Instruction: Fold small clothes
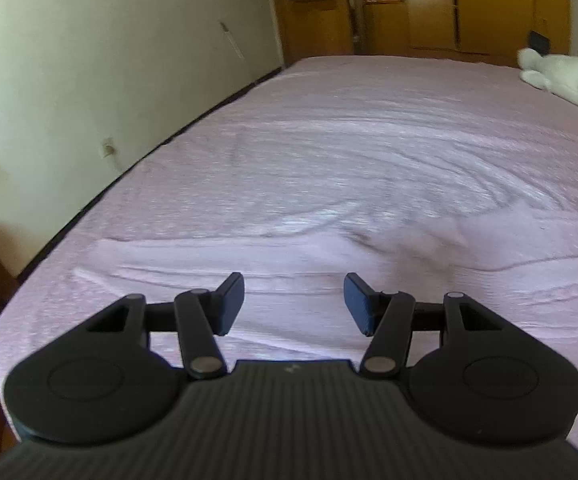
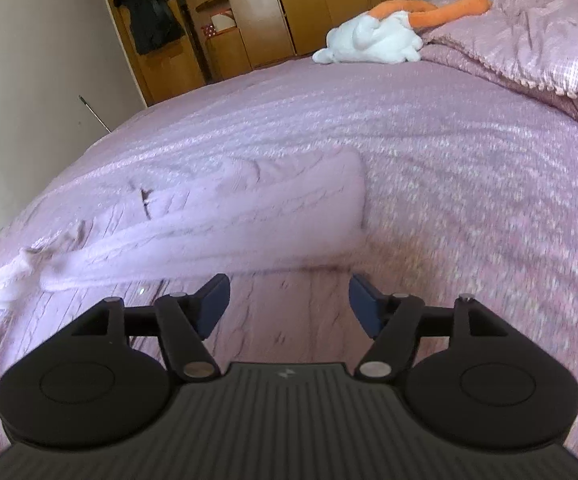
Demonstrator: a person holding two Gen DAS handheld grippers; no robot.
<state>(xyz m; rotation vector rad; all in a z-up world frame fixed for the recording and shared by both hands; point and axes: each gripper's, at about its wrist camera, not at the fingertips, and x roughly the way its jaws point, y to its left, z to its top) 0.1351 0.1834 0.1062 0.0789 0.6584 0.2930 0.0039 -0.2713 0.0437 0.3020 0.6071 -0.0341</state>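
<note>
Both the left gripper (image 1: 293,304) and right gripper (image 2: 289,306) hang spread and empty over a pink bed (image 2: 469,160); a folded pink garment (image 2: 249,208), apparently knitted, bears no legible label.

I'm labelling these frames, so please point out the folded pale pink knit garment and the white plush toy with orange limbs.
Folded pale pink knit garment (image 2: 257,208), right wrist view, middle of its top layer.
White plush toy with orange limbs (image 2: 373,42), right wrist view, its white body.

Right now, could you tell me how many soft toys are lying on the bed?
1: a white and orange soft toy lies at the bed's far end, beside the bunched blanket. Others may be hidden behind it.
</note>
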